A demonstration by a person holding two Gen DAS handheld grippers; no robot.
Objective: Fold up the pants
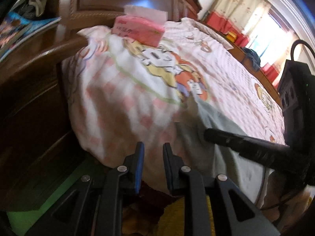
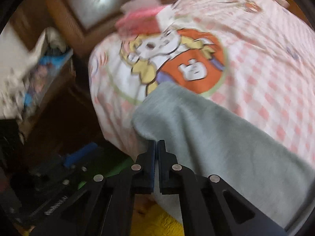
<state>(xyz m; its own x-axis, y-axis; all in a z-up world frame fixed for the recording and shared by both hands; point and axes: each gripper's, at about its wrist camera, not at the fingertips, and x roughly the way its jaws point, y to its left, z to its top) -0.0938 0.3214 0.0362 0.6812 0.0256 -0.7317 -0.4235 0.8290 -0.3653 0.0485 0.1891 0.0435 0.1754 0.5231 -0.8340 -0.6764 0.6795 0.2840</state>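
Plainly, from the left wrist, the left gripper (image 1: 152, 147) hangs with jaws spread and empty off the bed's (image 1: 118, 102) near edge, so the grey pants (image 1: 222, 137) draped there could slide floorward. From the right wrist, the right gripper (image 2: 157, 147) pinches the pants' (image 2: 216, 129) edge thinly; beyond lie a checked cartoon quilt (image 2: 265, 68) and a pink tissue box (image 2: 141, 23).
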